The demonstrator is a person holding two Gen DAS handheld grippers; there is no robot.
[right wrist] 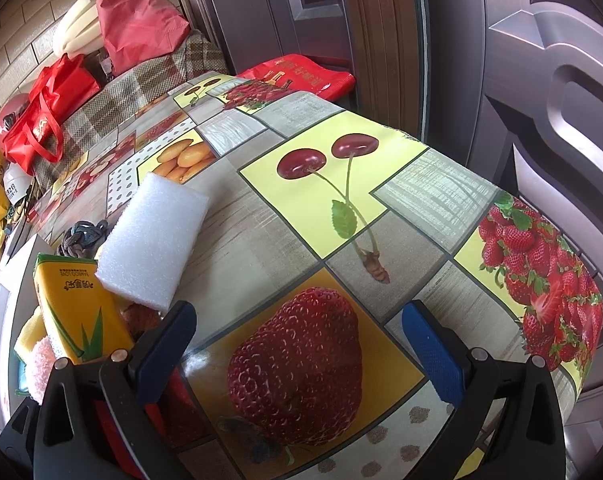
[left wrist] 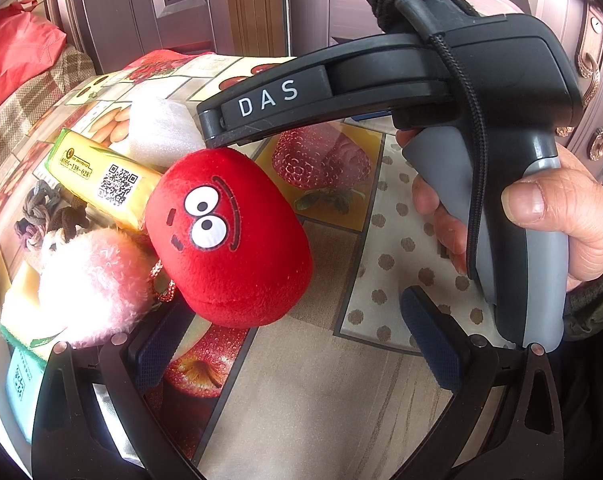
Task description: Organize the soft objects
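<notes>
A red plush ball [left wrist: 229, 240] with cartoon eyes lies on the fruit-print tablecloth [left wrist: 341, 380], just ahead of my left gripper [left wrist: 297, 344] and close to its left pad. That gripper is open and holds nothing. To the plush's left are a pink fluffy toy [left wrist: 97, 284], a yellow tissue pack [left wrist: 101, 176] and a white foam block [left wrist: 161, 132]. My right gripper [right wrist: 297, 352] is open over a printed strawberry. The foam block [right wrist: 153, 240], tissue pack [right wrist: 77, 308] and pink toy [right wrist: 37, 360] sit to its left. Red plush [right wrist: 177, 400] peeks from behind its left finger.
A hand [left wrist: 561, 216] holds the other tool's handle [left wrist: 501, 200] across the upper right. A grey rope knot [right wrist: 81, 236] and yellow sponge [right wrist: 27, 336] lie in the pile. Red bags [right wrist: 45, 120] rest on a plaid cover beyond the table. A door stands behind; the table edge [right wrist: 581, 360] curves right.
</notes>
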